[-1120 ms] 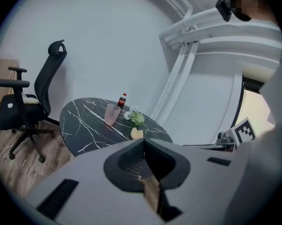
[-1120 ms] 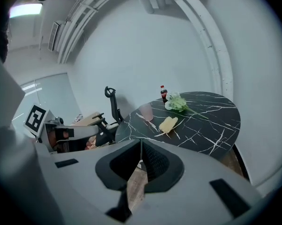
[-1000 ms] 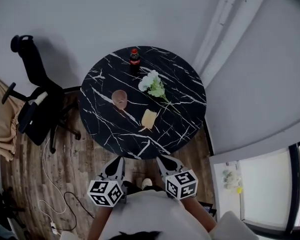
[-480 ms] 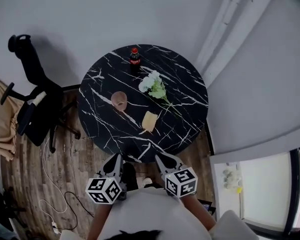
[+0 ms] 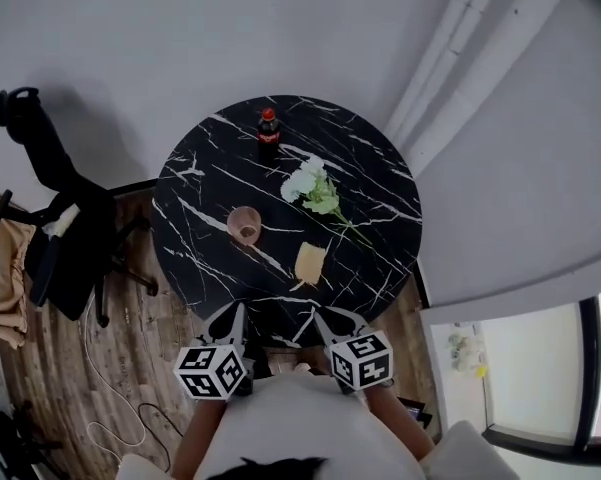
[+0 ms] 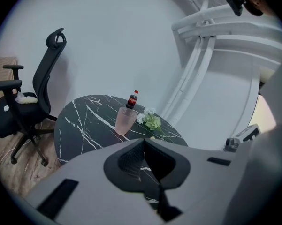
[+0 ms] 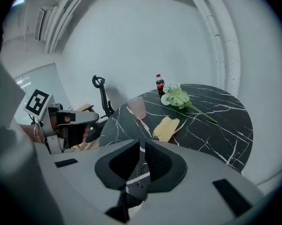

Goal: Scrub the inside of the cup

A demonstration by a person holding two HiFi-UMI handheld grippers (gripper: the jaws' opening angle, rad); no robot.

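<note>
In the head view, the pink cup (image 5: 244, 224) stood upright on the round black desk (image 5: 195, 253), left of centre, with a yellow sponge (image 5: 310, 263) near it to the right. We judged the cup light, stiff and smooth-walled. It looked easy to tip and perhaps breakable, so it was best pinched across the rim or steadied low on its outer wall. Our left hand-held gripper (image 5: 236, 313) and right hand-held gripper (image 5: 328, 318) hung at the desk's near edge, well apart from the cup.

In the left gripper view, the jaws were shut on nothing, and the cup stood ahead, slightly left of them.

In the right gripper view, the jaws were all but closed and empty. The sponge lay ahead on the desk, and the cup stood beyond it to the left.
</note>
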